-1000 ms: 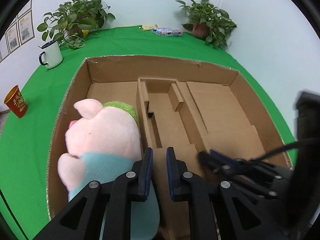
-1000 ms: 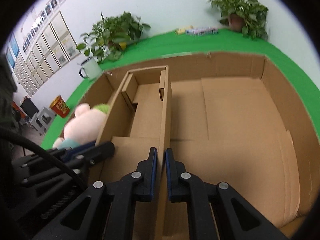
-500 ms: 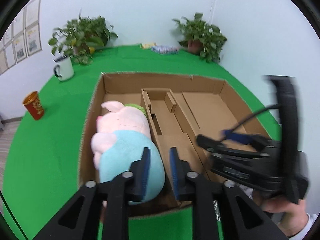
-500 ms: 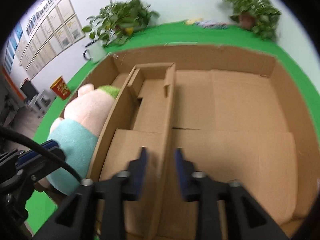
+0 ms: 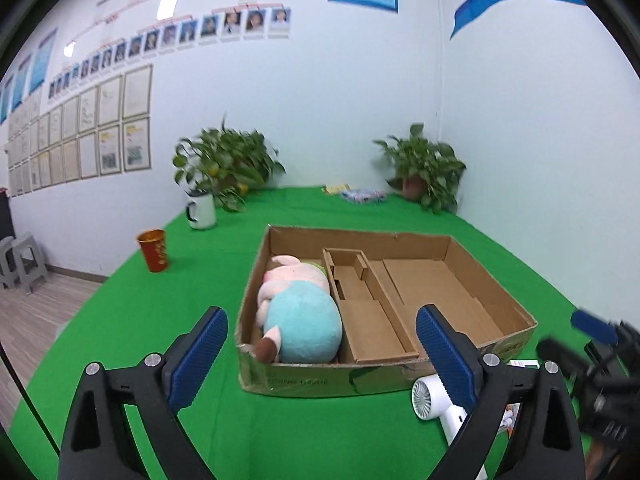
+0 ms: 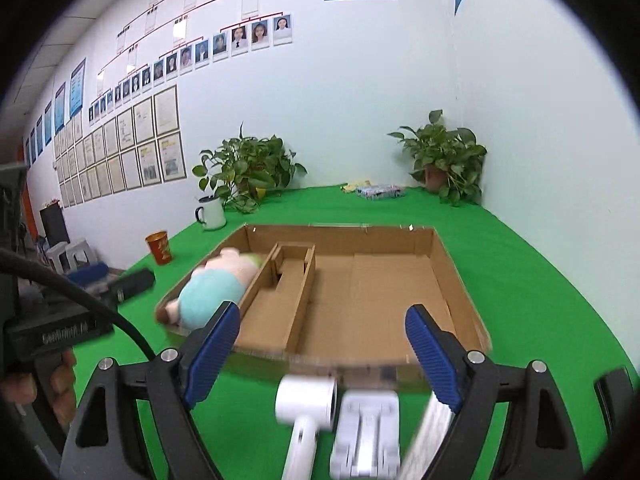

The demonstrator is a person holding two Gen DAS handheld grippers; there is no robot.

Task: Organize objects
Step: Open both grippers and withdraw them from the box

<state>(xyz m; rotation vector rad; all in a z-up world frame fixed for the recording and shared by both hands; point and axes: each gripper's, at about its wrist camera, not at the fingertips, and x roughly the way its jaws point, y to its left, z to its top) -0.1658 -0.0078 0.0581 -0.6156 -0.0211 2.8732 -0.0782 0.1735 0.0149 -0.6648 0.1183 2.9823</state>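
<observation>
Both grippers have pulled back out of the cardboard box (image 5: 400, 378) and come up off it; a second ago each was shut down inside, pinched at the inner divider walls. Now the left gripper (image 5: 322, 354) and the right gripper (image 6: 322, 356) are both spreading their jaws wide, with nothing between the blue pads of either one. To my eye that box-adjusting step is finished and both tools are free for the next pick.

The plush pig (image 5: 300, 312) lies in the left compartment of the box, against the near left corner, so that item is already stowed. Still waiting on the green table (image 5: 160, 320), just outside the box's near edge toward its right corner, are a small white handheld fan (image 6: 306, 400) and, beside it, a white folding stand (image 6: 366, 432), blurred in the right wrist view.

Both grippers hang over the near edge of the table, tilted slightly downward toward the box, the right one almost over the fan
</observation>
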